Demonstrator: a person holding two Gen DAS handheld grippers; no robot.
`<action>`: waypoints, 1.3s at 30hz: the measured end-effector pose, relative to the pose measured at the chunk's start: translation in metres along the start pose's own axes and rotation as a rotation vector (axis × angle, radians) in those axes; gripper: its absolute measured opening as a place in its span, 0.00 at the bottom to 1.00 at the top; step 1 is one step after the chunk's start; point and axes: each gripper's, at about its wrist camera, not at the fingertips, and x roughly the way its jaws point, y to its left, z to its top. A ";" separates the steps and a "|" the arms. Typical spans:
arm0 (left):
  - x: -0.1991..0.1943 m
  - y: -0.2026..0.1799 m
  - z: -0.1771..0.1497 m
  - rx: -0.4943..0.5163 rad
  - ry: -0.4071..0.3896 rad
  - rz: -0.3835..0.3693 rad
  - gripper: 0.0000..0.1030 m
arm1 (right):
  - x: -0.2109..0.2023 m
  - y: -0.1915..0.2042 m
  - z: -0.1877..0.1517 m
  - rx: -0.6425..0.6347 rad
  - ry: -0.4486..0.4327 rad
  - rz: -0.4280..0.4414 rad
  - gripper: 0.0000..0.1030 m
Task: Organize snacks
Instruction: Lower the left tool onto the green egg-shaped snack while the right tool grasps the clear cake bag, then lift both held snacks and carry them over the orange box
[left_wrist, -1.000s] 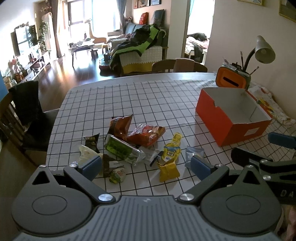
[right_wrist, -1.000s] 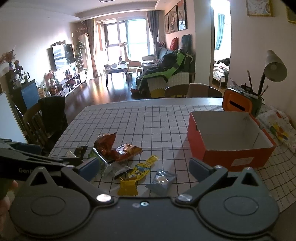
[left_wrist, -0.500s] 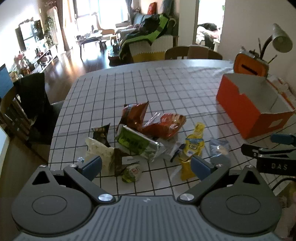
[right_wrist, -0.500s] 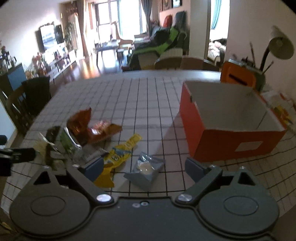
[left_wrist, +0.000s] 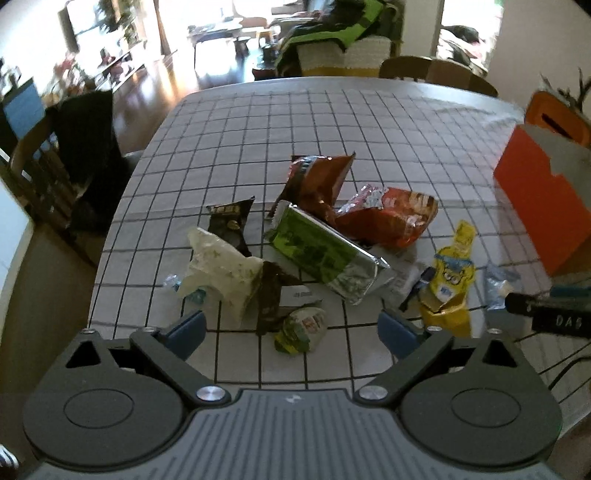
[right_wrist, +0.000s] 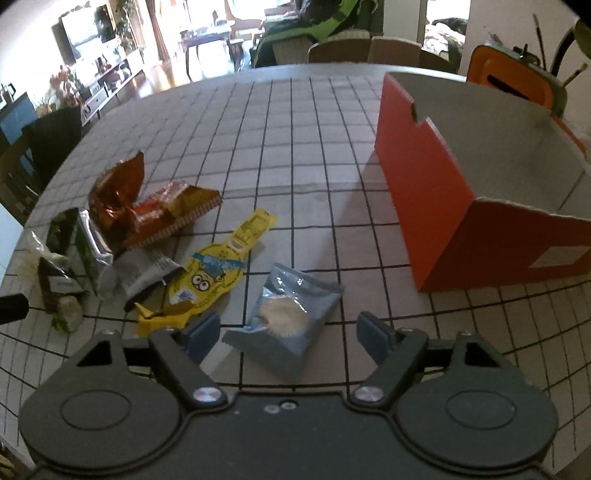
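A pile of snack packets lies on the checked tablecloth (left_wrist: 295, 118). In the left wrist view my left gripper (left_wrist: 291, 330) is open just above a small green round snack (left_wrist: 301, 328), near a white packet (left_wrist: 218, 269) and a green foil pack (left_wrist: 325, 254). In the right wrist view my right gripper (right_wrist: 288, 332) is open around a pale blue packet (right_wrist: 288, 314) holding a round white snack. A yellow cartoon packet (right_wrist: 210, 273) lies to its left. The open orange box (right_wrist: 443, 177) stands to the right, empty.
An orange holder (right_wrist: 509, 81) with pens stands behind the box. Chairs stand at the table's far edge (right_wrist: 343, 48) and left side (left_wrist: 55, 155). Red and orange crisp bags (left_wrist: 369, 214) lie at the back of the pile. The right gripper's tip (left_wrist: 546, 310) shows in the left wrist view.
Both grippers have dropped lower and moved forward toward the snacks. The right one has closed in over the blue packet, the left one over the small green snack.
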 end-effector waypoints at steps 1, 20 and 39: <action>0.005 -0.002 -0.001 0.013 0.008 0.005 0.92 | 0.003 0.001 0.000 -0.003 0.008 0.001 0.76; 0.069 0.003 0.002 -0.092 0.133 0.022 0.71 | 0.040 -0.003 0.007 0.018 0.085 0.002 0.73; 0.072 0.006 -0.001 -0.107 0.156 0.017 0.24 | 0.034 -0.003 0.003 -0.002 0.054 -0.005 0.44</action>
